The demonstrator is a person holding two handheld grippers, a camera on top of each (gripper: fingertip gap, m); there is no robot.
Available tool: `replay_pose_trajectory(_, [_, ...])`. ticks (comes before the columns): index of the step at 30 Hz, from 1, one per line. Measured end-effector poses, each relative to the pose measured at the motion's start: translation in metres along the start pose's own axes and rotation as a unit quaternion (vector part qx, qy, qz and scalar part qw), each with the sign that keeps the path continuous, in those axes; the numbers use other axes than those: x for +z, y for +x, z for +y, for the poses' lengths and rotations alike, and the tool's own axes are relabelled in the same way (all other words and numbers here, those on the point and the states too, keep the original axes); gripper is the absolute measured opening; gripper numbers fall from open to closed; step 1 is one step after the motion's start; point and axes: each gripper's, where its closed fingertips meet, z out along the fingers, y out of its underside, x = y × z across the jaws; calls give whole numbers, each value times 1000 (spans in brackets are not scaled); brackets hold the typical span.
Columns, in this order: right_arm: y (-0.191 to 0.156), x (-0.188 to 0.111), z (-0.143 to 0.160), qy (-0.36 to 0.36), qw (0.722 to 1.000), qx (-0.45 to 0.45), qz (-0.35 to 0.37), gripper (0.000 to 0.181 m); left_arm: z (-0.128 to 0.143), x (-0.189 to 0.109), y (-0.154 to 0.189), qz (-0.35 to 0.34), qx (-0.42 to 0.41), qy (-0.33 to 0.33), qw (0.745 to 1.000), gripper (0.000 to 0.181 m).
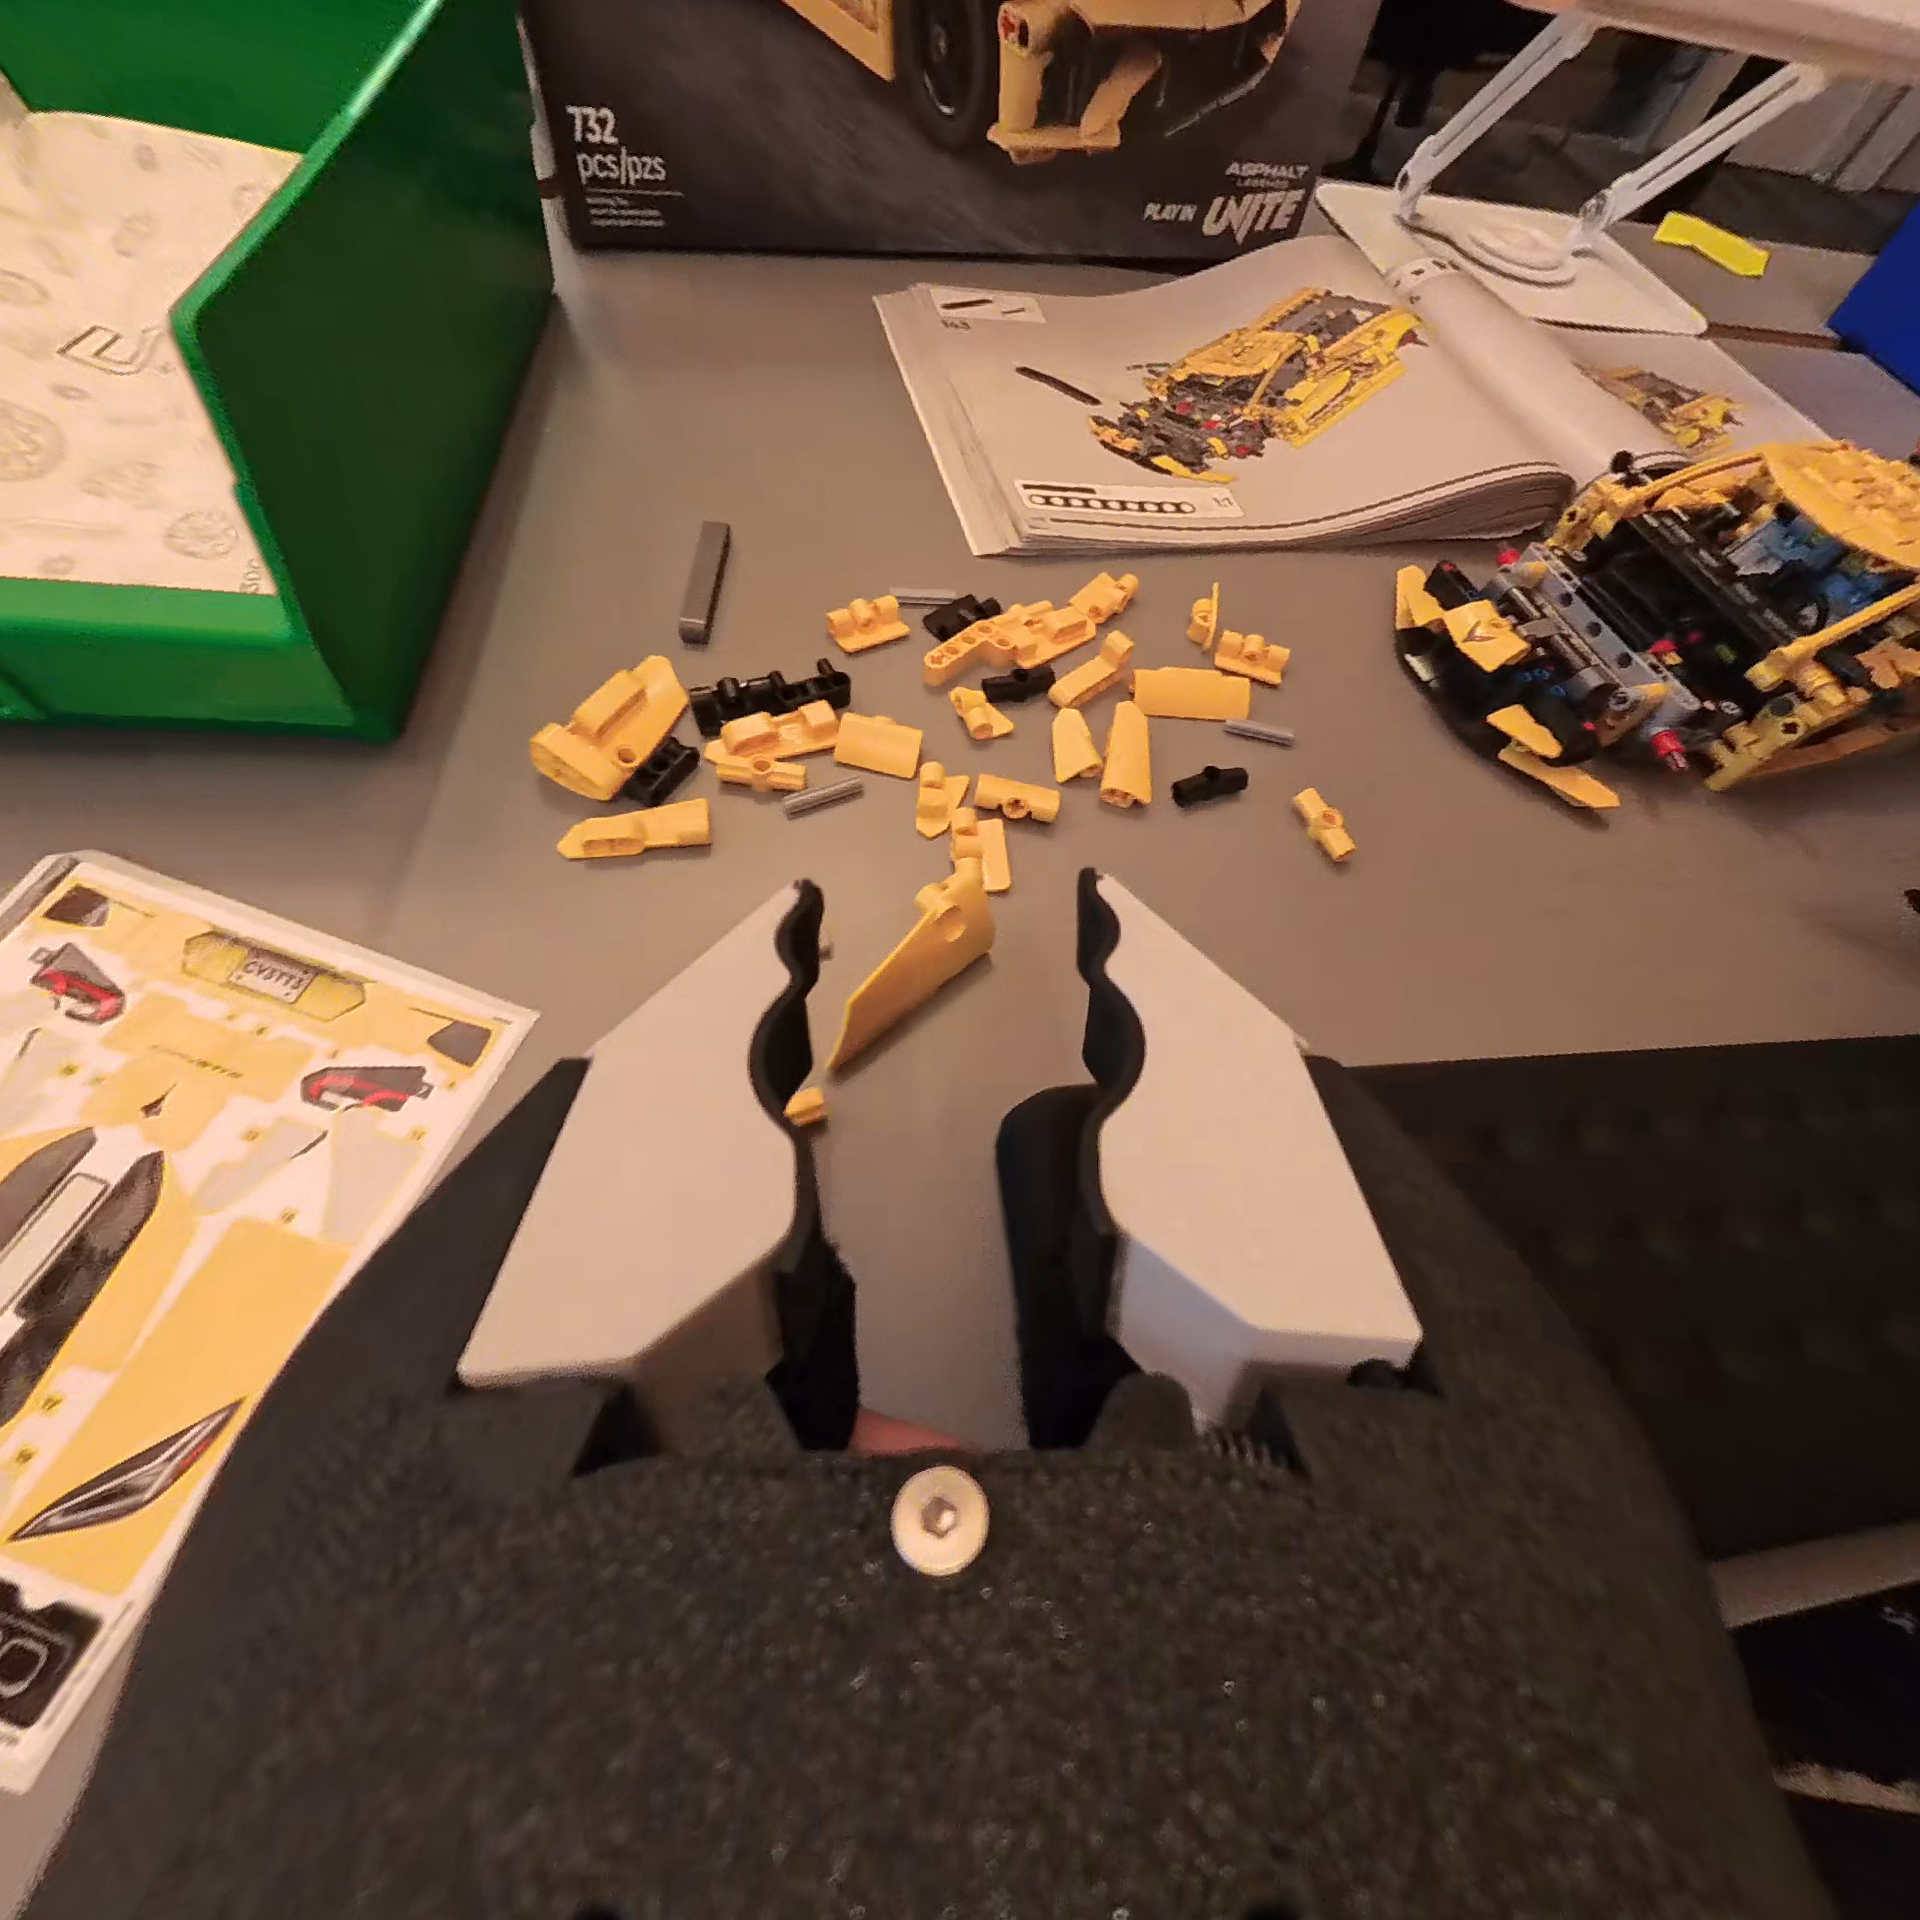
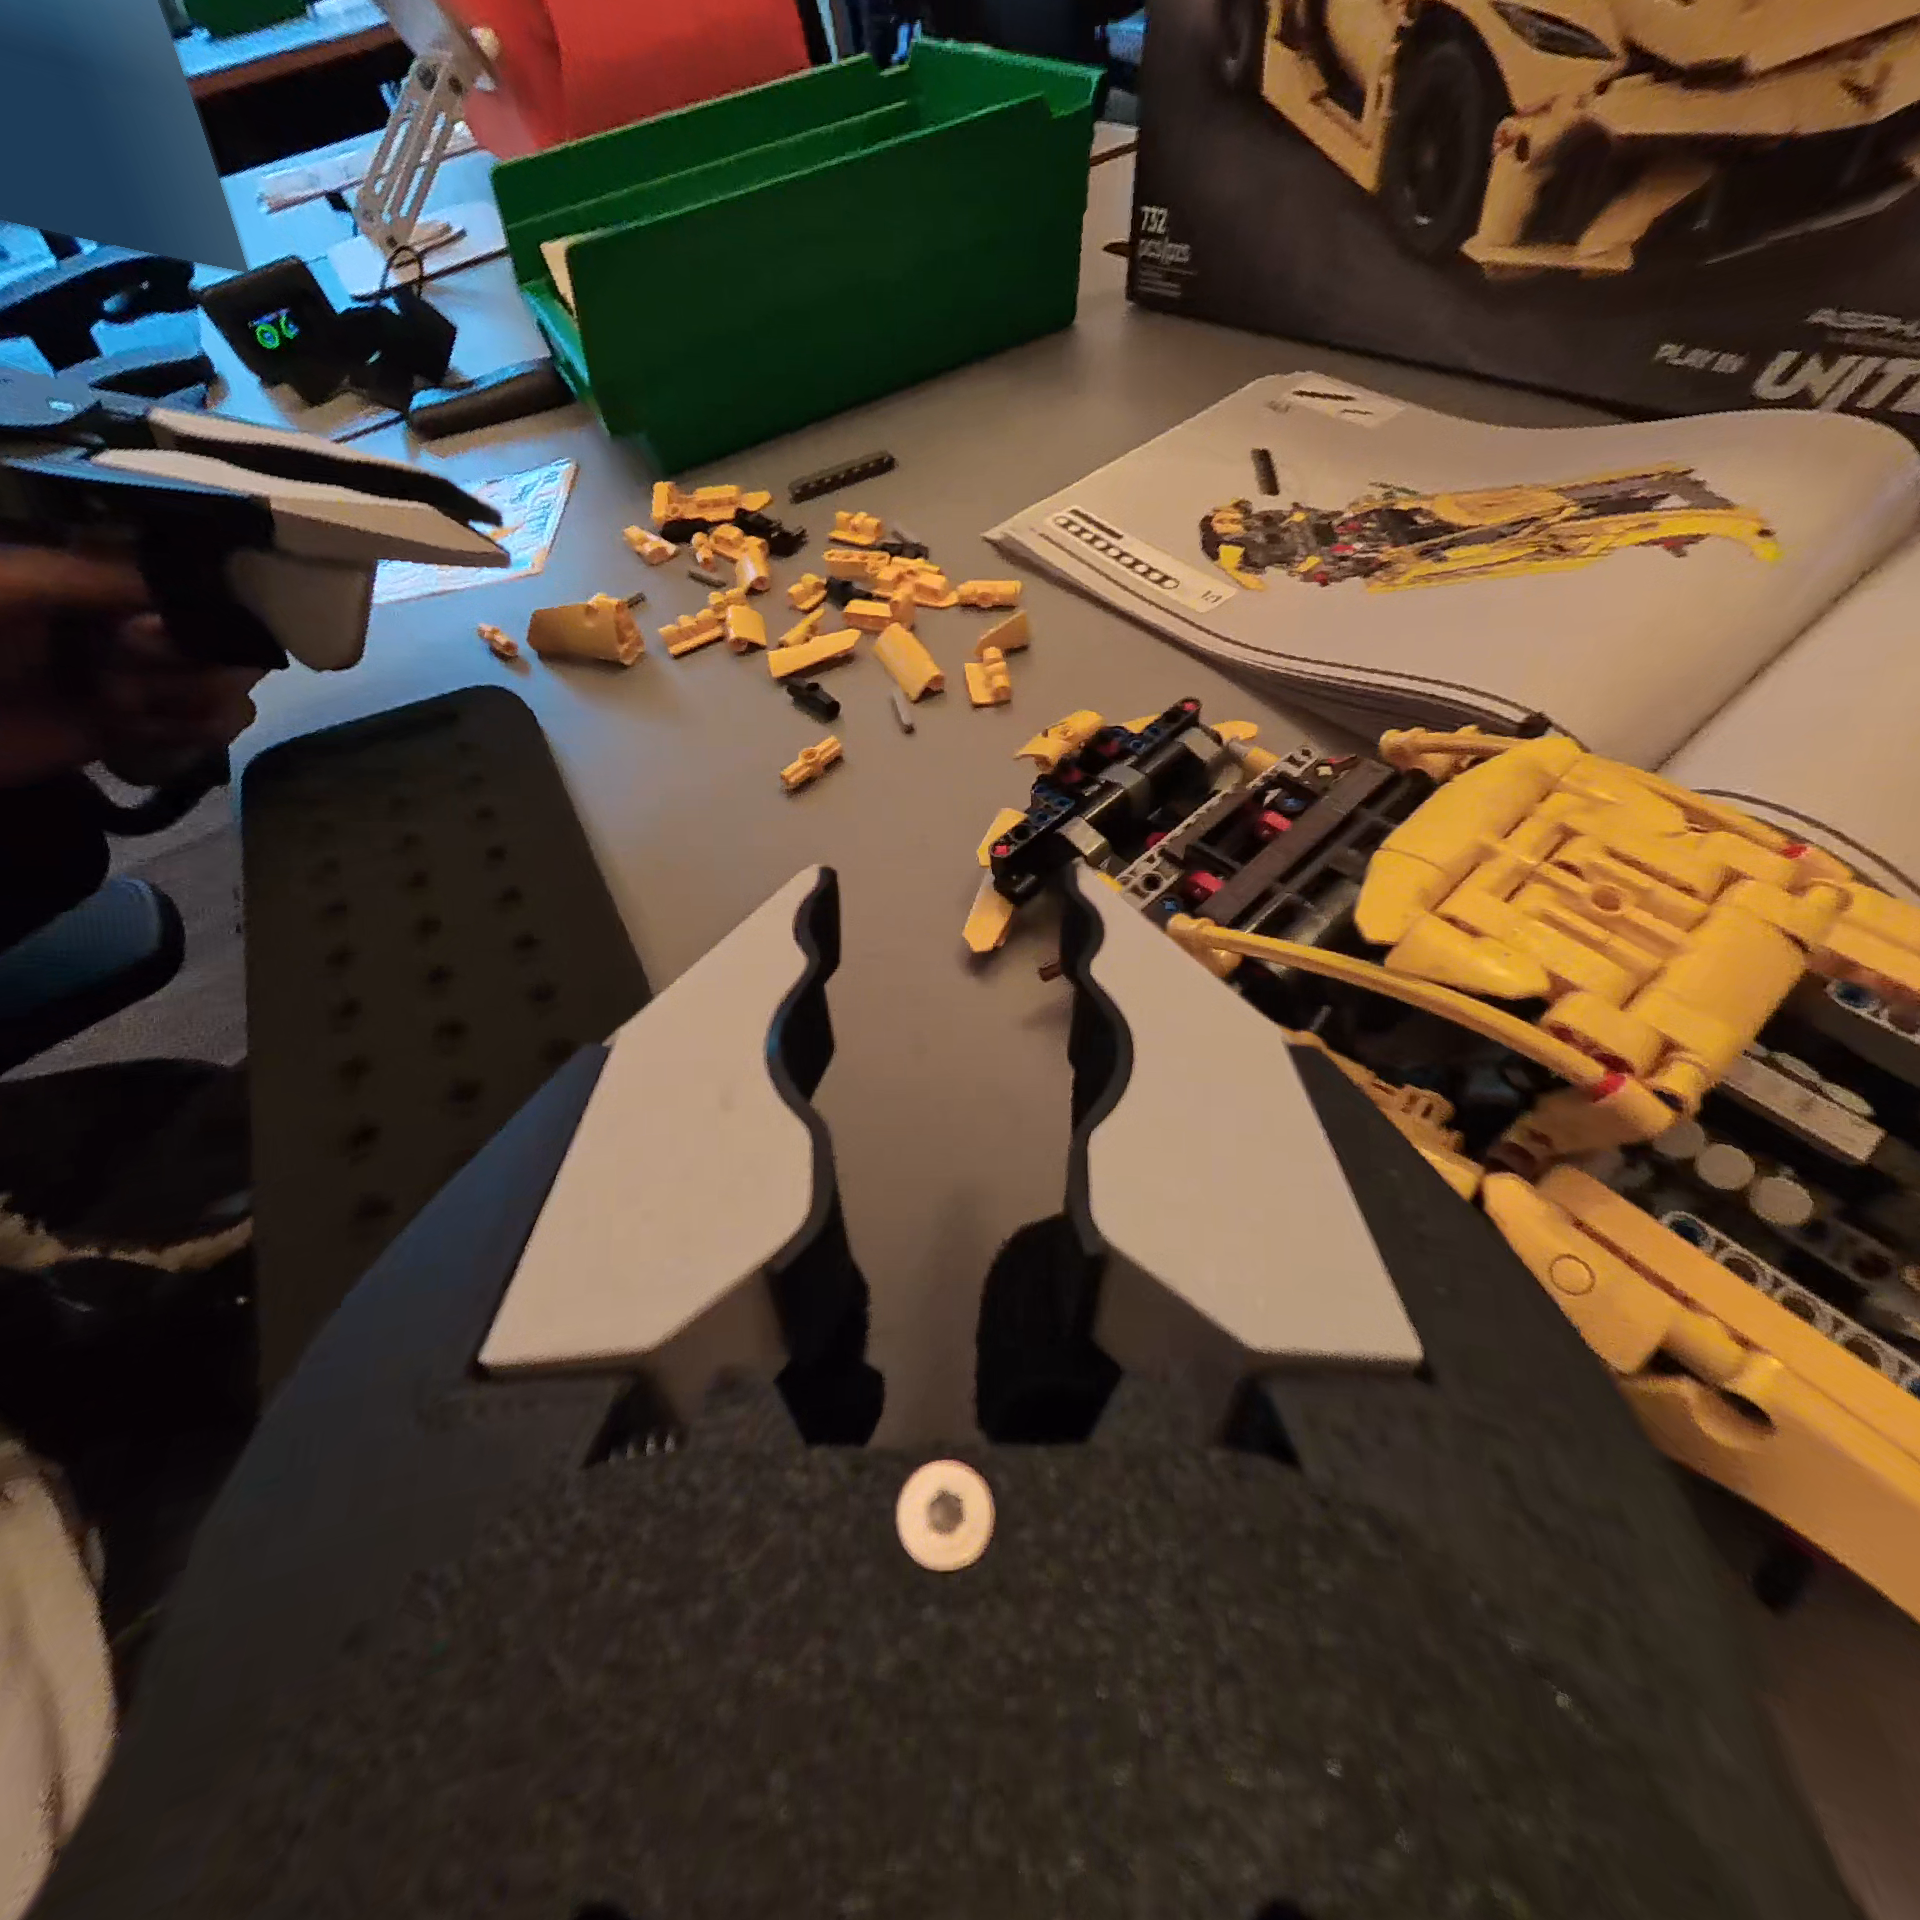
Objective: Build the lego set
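Fingers of the left gripper stand spread and empty over the counter, framing a yellow wedge panel that lies flat between them, apparently untouched; this reads as an approach to a pick. The right gripper is likewise spread and holds nothing, its right finger just beside the front of the half-built yellow car, probably waiting to steady it. Loose yellow and black pieces are scattered ahead of the left gripper, within easy reach, with the car to their right. Beyond lies the open instruction booklet, flat for reference. Farther out are the set's box, a green bin, and a sticker sheet.
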Motion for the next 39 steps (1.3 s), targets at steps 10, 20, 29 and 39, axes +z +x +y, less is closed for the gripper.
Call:
replay_pose_trajectory(10, [7, -1, 1, 8, 999, 35, -13, 40, 8, 2, -10, -10, -9, -8, 1000, 50])
replay_pose_trajectory(20, [6, 2, 4, 1, 999, 37, -19, 39, 8, 2, -12, -2, -28, -7, 1000, 50])
replay_pose_trajectory(29, [5, 3, 6, -4, 999, 39, -21, 39, 11, 2, -20, -14, -29, -11, 999, 50])
replay_pose_trajectory(39, [6, 2, 5, -2, 999, 42, -20, 37, 14, 3, -21, -12, -35, -17, 999, 50])
